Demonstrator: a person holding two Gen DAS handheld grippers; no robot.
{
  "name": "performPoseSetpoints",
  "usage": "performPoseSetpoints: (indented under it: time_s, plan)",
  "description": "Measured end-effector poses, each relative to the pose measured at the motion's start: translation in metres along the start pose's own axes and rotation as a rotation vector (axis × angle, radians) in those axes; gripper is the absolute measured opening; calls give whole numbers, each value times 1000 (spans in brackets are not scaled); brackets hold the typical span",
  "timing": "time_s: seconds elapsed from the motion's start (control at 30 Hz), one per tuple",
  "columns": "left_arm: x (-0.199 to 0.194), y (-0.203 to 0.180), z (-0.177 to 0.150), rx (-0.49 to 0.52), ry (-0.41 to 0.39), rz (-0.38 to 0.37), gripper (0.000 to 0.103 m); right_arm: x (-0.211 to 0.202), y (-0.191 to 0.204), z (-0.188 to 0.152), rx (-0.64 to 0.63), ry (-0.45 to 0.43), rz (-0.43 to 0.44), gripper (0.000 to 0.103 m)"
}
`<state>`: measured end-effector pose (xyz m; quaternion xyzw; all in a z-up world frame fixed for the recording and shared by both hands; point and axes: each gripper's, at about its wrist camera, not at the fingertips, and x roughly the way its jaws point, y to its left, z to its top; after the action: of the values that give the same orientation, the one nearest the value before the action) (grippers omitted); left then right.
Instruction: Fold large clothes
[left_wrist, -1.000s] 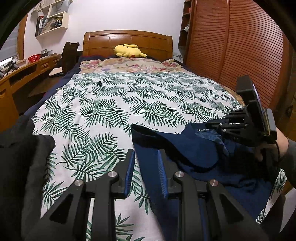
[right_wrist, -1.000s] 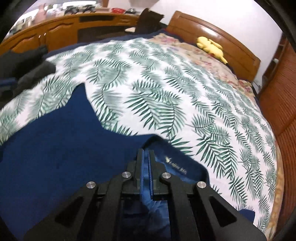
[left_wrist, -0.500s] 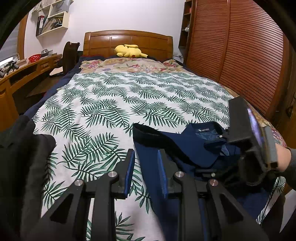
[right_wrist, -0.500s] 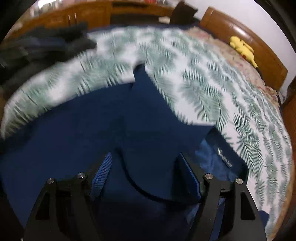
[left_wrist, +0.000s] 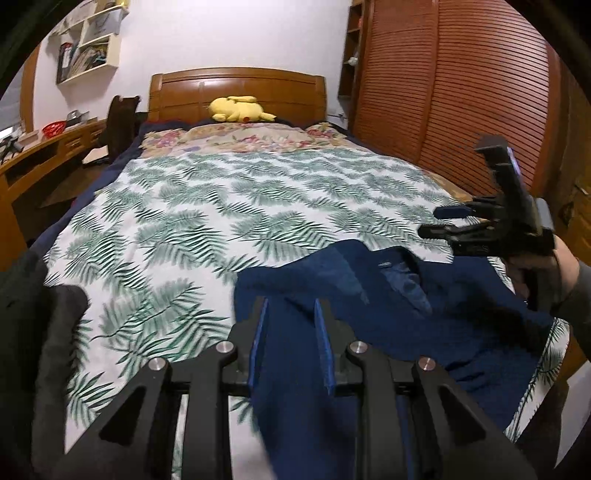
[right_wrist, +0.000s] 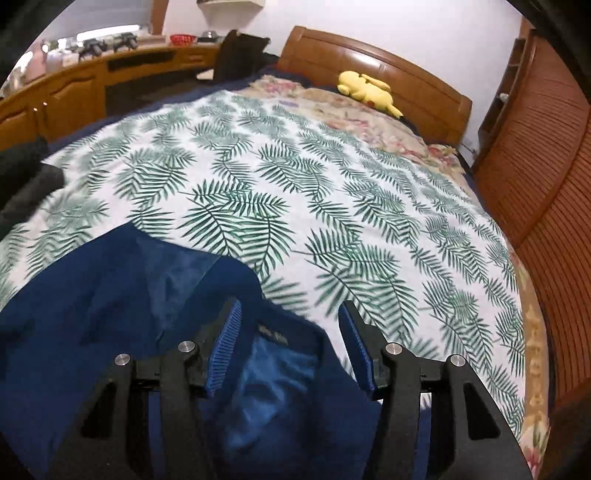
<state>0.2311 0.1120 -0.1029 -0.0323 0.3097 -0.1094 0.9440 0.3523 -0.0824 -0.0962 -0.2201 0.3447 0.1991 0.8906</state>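
Navy jacket (left_wrist: 388, 317) lies rumpled at the foot of the bed (left_wrist: 229, 206), 5 o'clock in the left view, collar toward the headboard. Left gripper (left_wrist: 290, 321): tongs narrowly apart, empty, over the jacket's left edge, probably lining up a grip. Right gripper (right_wrist: 291, 343): tongs wide, empty, straddling the collar at 6 o'clock. Dark clothes (left_wrist: 33, 321) at 8 o'clock.

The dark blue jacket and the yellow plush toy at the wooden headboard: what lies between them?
Only palm-leaf bedspread and floral pillows separate the dark blue jacket from the yellow plush toy; both views show it.
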Motion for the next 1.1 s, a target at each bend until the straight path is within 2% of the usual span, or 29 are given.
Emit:
performPoseSetpoints:
  time_s: [0.17,0.27,0.4,0.53,0.67,0.8,0.87,0.9,0.93,1.0,1.1]
  plan:
    - [11,-34,6,44,3,-64,23,-32,-19,-43,20,41,39,56]
    - [21,-53,5,73,18,-94,23,-45,-29,-73,34,83,20,58]
    - [32,-74,4,108,33,-121,23,-64,-52,-112,112,116,13,63]
    - [42,-88,2,138,53,-138,23,-70,-70,-145,190,167,9,64]
    - [53,-95,-1,151,78,-150,23,-68,-75,-168,258,209,37,64]
    - [56,-96,-4,151,91,-150,23,-66,-69,-175,283,207,89,63]
    - [57,-94,-5,144,94,-151,23,-60,-64,-171,261,205,110,44]
    - [56,-92,-5,140,96,-149,23,-58,-62,-169,246,203,105,16]
    - [56,-91,-5,137,94,-147,23,-57,-61,-165,225,198,87,1]
    - [54,-88,-5,130,88,-142,23,-55,-59,-154,191,174,107,1]
    - [49,-81,-4,117,76,-128,23,-51,-57,-129,145,138,91,0]
